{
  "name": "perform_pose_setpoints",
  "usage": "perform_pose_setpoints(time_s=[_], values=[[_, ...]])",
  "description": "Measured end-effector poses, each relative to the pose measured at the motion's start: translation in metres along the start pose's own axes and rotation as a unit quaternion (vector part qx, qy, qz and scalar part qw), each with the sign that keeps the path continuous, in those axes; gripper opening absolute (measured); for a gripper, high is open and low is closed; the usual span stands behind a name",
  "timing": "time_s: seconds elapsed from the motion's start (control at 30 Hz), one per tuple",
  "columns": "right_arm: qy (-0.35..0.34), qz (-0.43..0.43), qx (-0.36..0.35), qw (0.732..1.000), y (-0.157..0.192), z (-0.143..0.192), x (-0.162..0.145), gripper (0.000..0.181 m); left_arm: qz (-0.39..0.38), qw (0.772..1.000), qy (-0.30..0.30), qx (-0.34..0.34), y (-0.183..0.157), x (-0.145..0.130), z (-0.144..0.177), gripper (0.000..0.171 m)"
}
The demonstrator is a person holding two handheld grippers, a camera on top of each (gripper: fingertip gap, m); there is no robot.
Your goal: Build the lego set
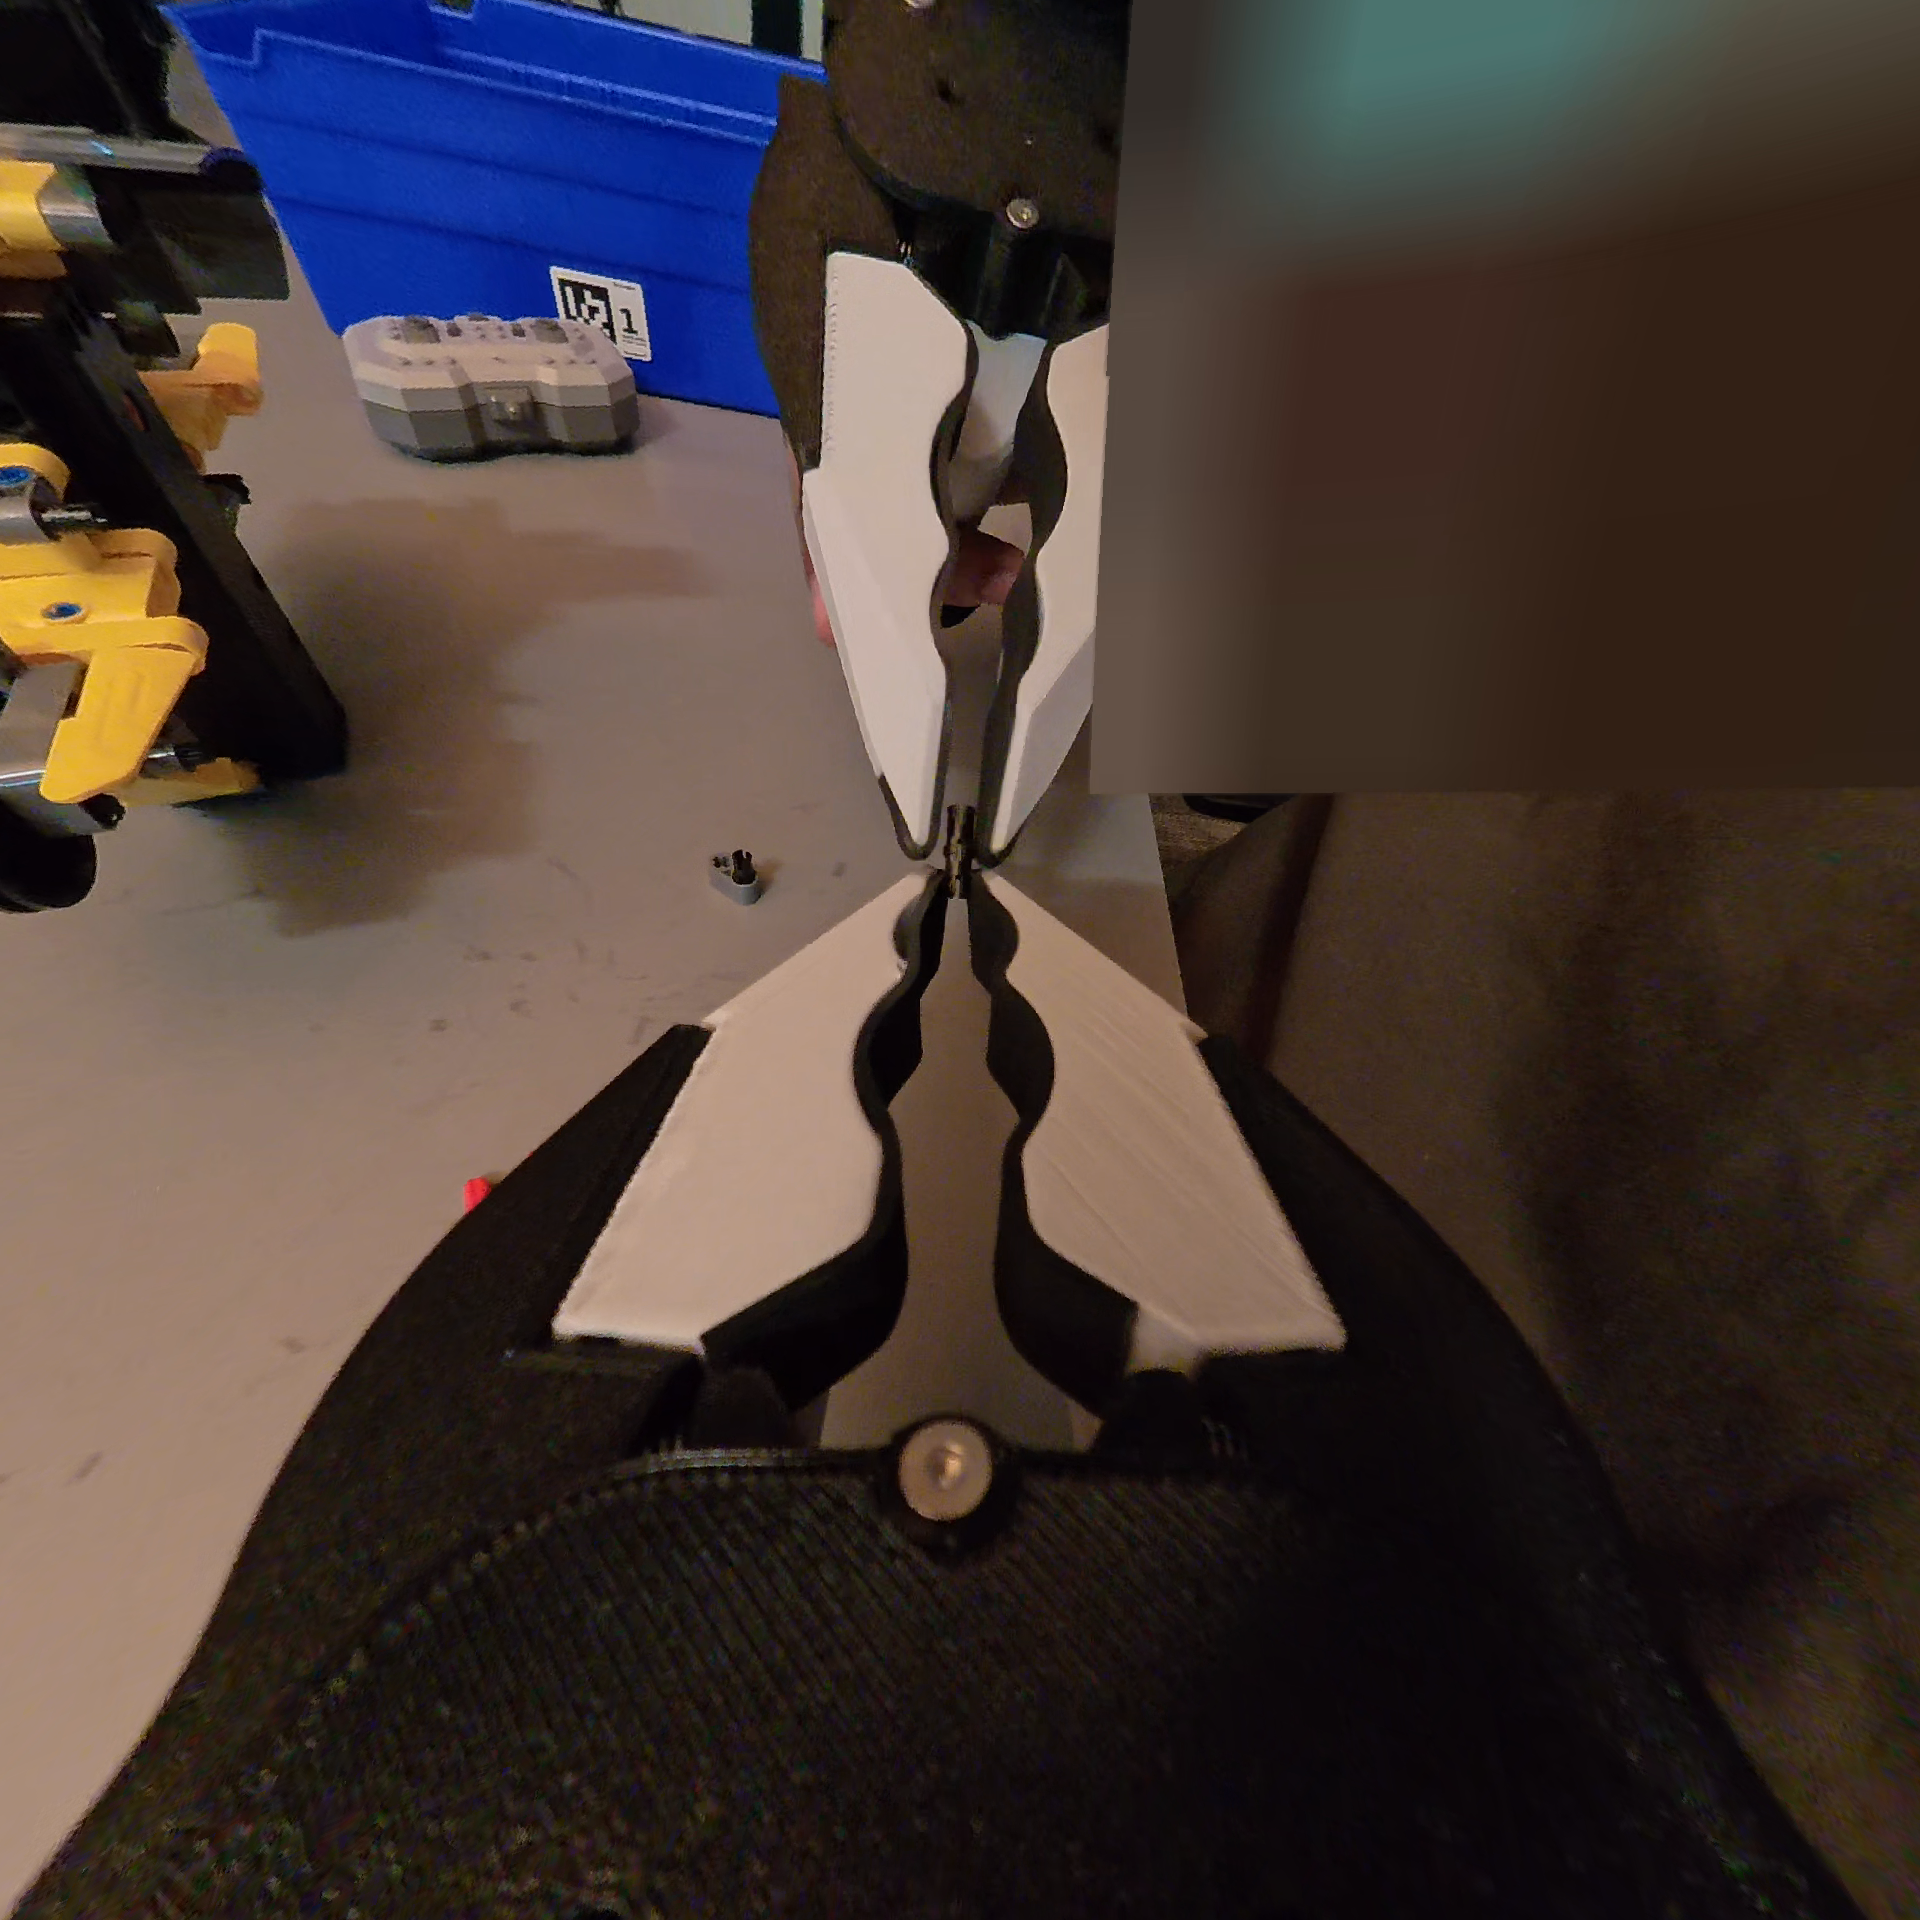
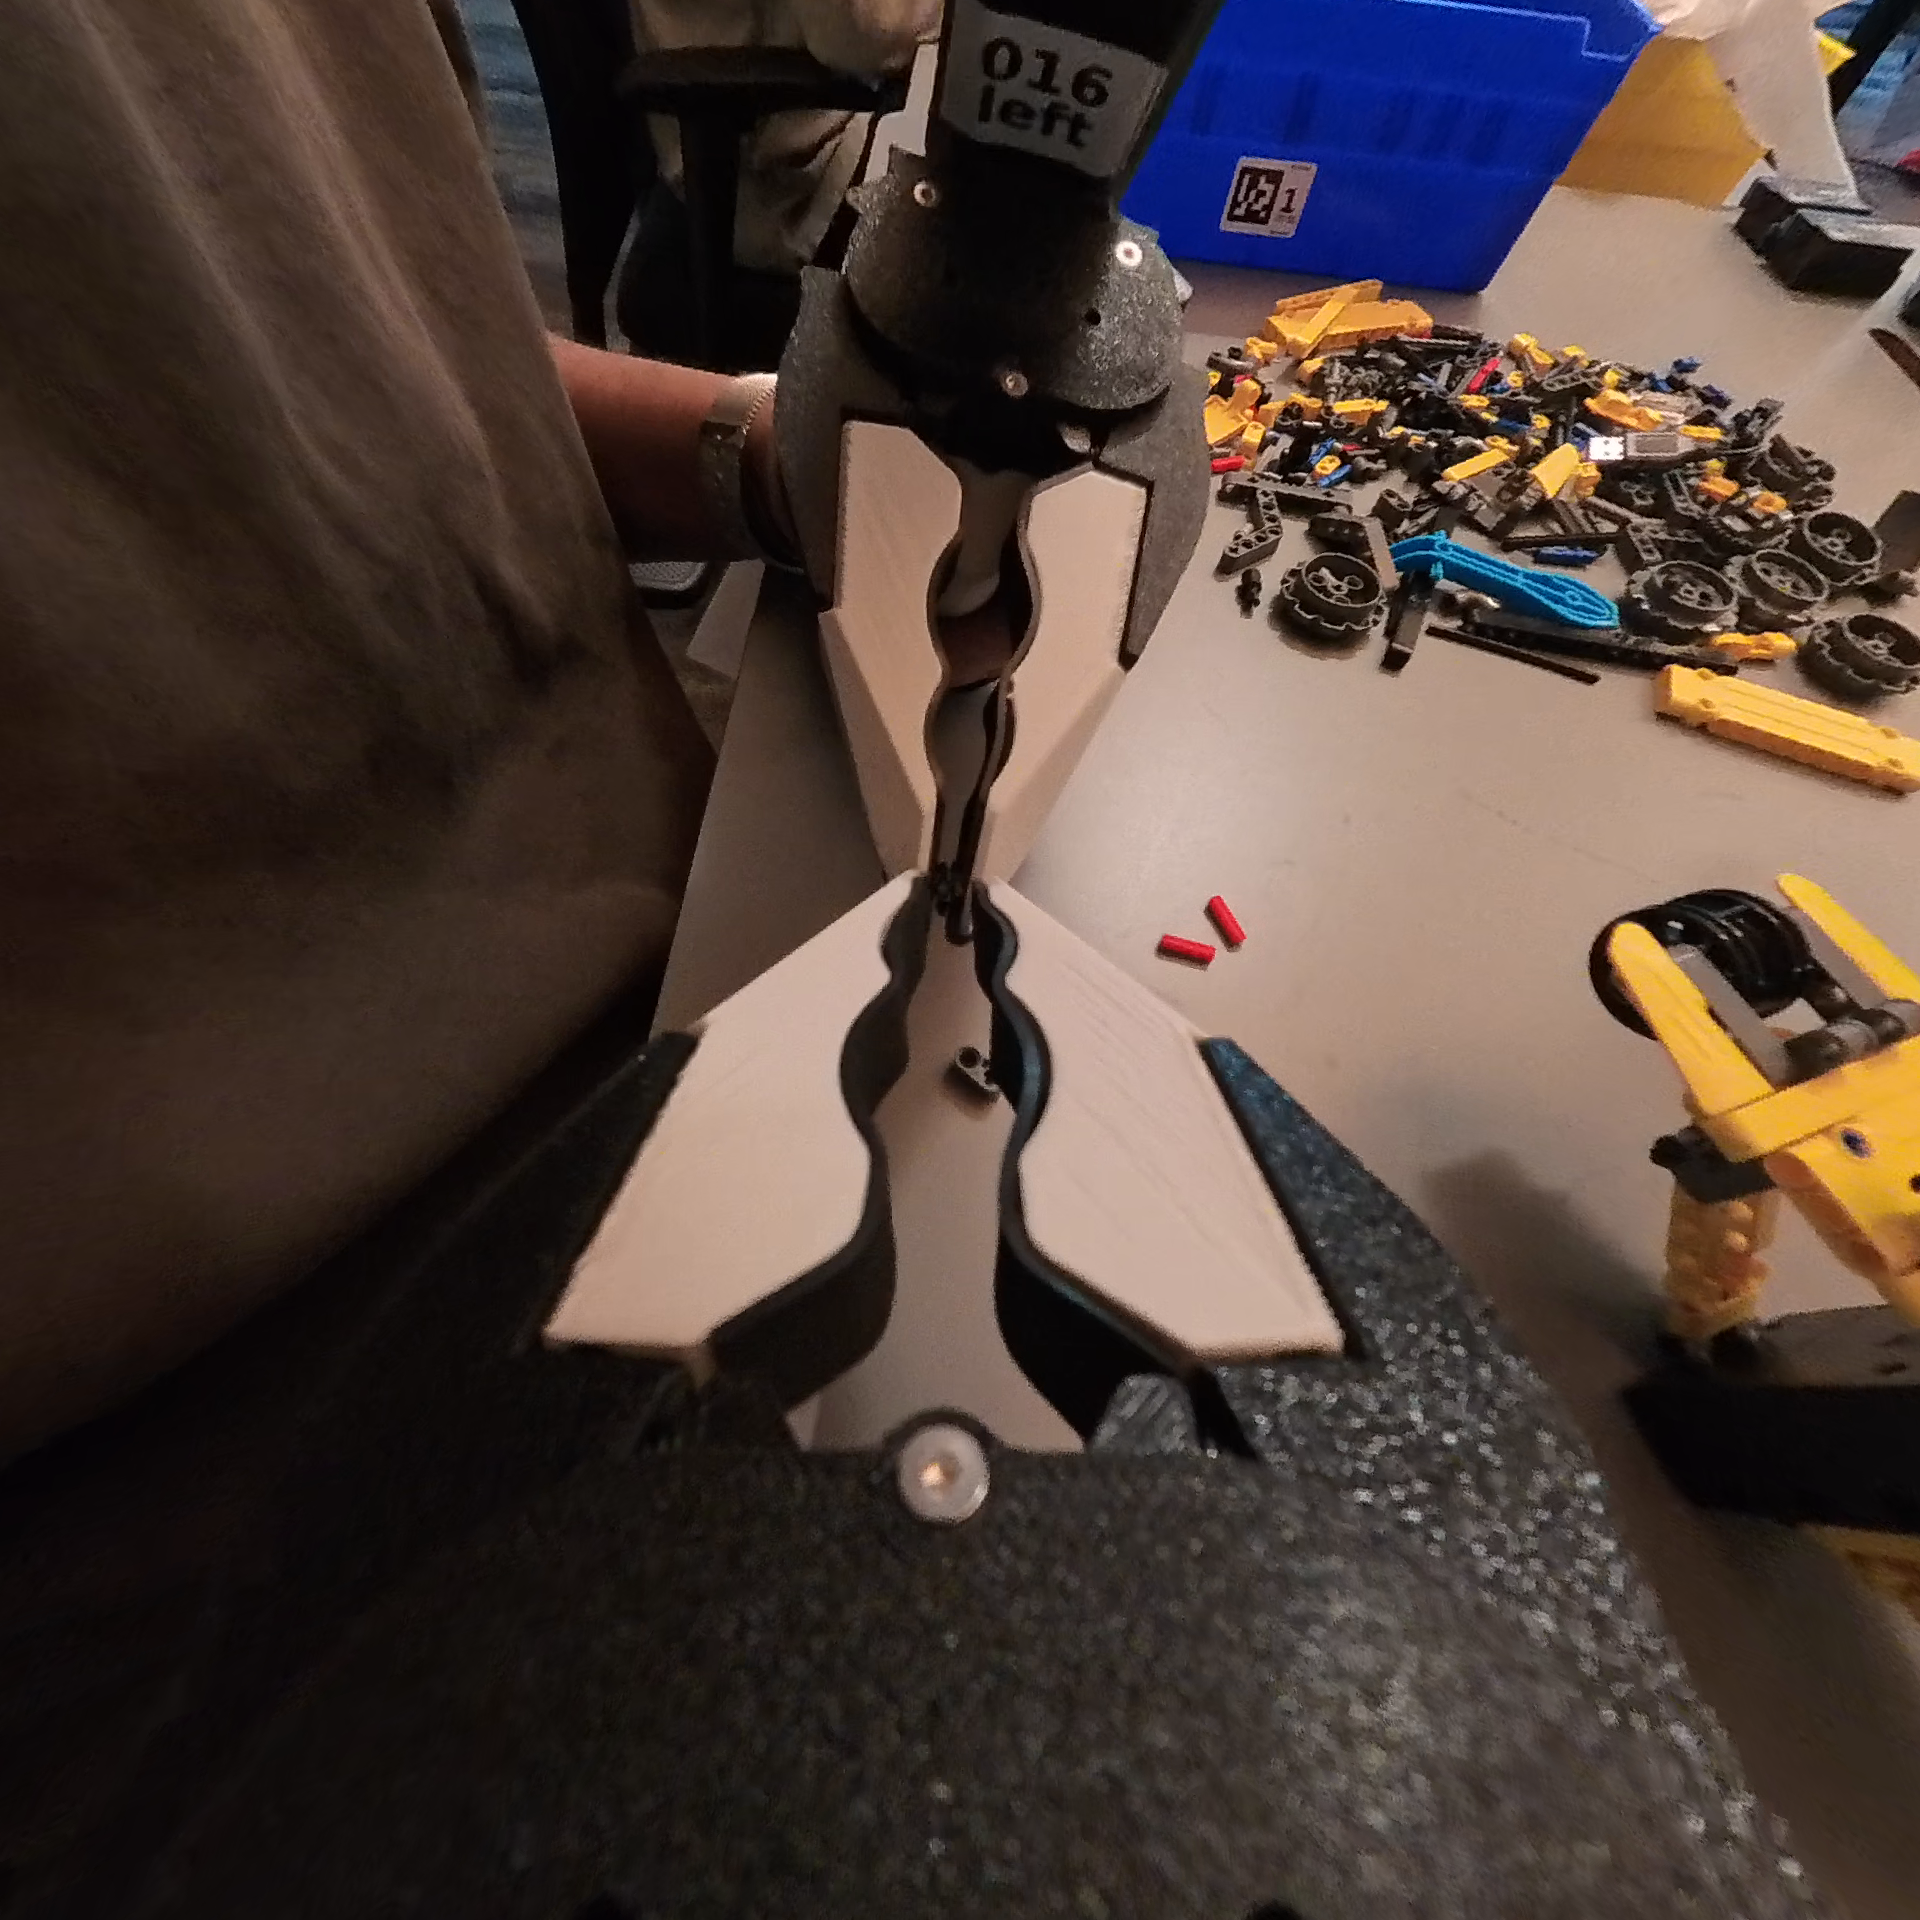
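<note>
Both grippers meet tip to tip above the grey table [image 1: 312, 1143]: left gripper [image 1: 957, 891] and right gripper [image 2: 954, 914] each pinch narrow on one small black pin [image 1: 960, 836]. Left of the pin lies a small grey connector [image 1: 737, 875].

Dim warm light, soft shadows, fisheye edges, slight blur.

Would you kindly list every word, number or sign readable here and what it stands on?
White sticker on the blue bin: a square code mark and print; I won't quote writing.
Grey label on the left gripper: printed characters, likewise unquoted.
Grey control box: no readable marks.
</note>
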State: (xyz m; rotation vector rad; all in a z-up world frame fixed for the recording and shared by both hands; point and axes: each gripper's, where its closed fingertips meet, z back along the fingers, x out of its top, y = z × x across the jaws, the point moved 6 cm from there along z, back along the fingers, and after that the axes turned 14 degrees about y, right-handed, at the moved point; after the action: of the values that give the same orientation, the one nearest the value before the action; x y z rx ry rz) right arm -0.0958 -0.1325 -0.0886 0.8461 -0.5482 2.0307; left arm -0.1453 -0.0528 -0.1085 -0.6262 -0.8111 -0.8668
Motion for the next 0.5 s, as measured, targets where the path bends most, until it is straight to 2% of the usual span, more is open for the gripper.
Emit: perform_pose_setpoints(time_s=[0.37,0.5], values=[[0.004,-0.025,0.013,1.0,-0.003,0.0,0.002,0.004,0.011,1.0,-0.009,-0.004,0.002,0.001,0.002,0.0],[0.047,-0.054,-0.011,0.997,-0.012,0.0,-0.004,0.004,0.056,0.998,0.007,-0.036,0.008,-0.002,-0.001,0.029]])
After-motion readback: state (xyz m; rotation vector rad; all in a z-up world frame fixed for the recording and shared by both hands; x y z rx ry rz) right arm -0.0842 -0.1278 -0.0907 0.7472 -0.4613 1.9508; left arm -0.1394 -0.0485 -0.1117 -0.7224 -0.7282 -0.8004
